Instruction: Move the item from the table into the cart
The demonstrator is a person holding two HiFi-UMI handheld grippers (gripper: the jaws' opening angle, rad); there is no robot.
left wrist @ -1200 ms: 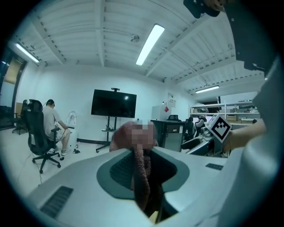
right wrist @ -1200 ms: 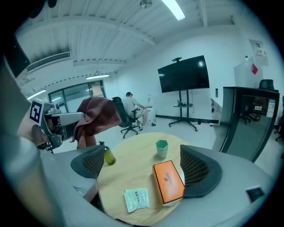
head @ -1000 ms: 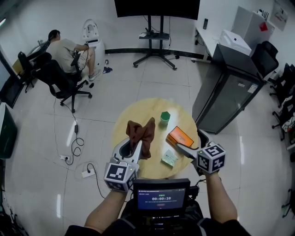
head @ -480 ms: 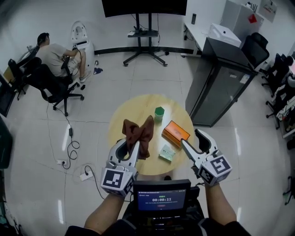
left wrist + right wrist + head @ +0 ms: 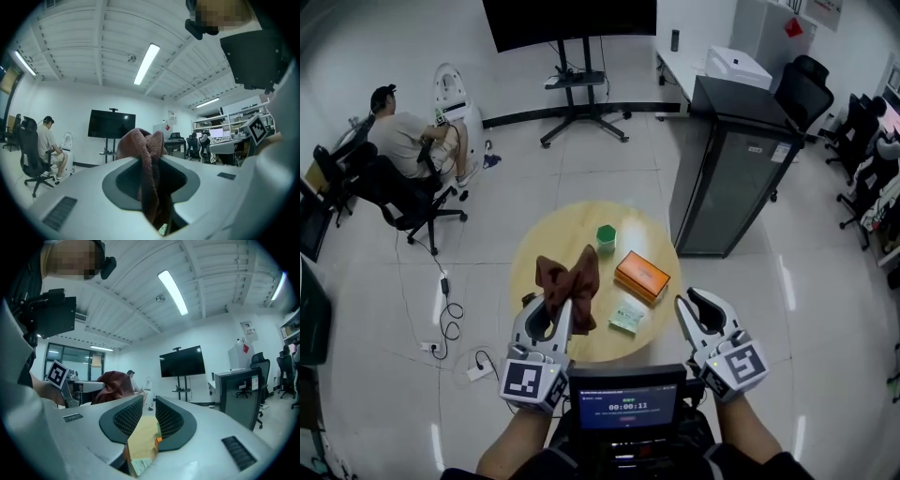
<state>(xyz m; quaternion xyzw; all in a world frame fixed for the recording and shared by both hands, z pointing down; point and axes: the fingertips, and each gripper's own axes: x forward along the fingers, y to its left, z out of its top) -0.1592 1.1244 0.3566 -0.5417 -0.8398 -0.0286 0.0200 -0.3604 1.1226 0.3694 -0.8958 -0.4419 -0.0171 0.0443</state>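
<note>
My left gripper [image 5: 553, 312] has its jaws squeezed on a soft brown cloth [image 5: 569, 279]. The jaws are only a little way apart, because the cloth fills the gap. In the left gripper view the cloth runs up and down through the jaws. A bunch of it sticks up above them and the rest hangs below. It sits over the near left part of the round wooden table [image 5: 562, 234], and I think it is lifted clear of the top.

My right gripper [image 5: 694, 305] is on the near right, just off the table's edge. Its jaws have just been closing. Now there is only a thin slit between them, and they hold nothing. Through the slit I see the table top.

A flat orange box [image 5: 641, 276], a small pale packet [image 5: 627, 318] and a green cup [image 5: 606, 237] sit on the table. They are to the right of the cloth, and the box and packet are closer to my right gripper.

The cloth is already in my left hand, so I think that hand does the carrying. I cannot see a cart for sure. A tall black cabinet [image 5: 727, 169] stands to the far right of the table, but I cannot tell if that is it. The hanging end is near the packet, so I should take care not to drag it along.
</note>
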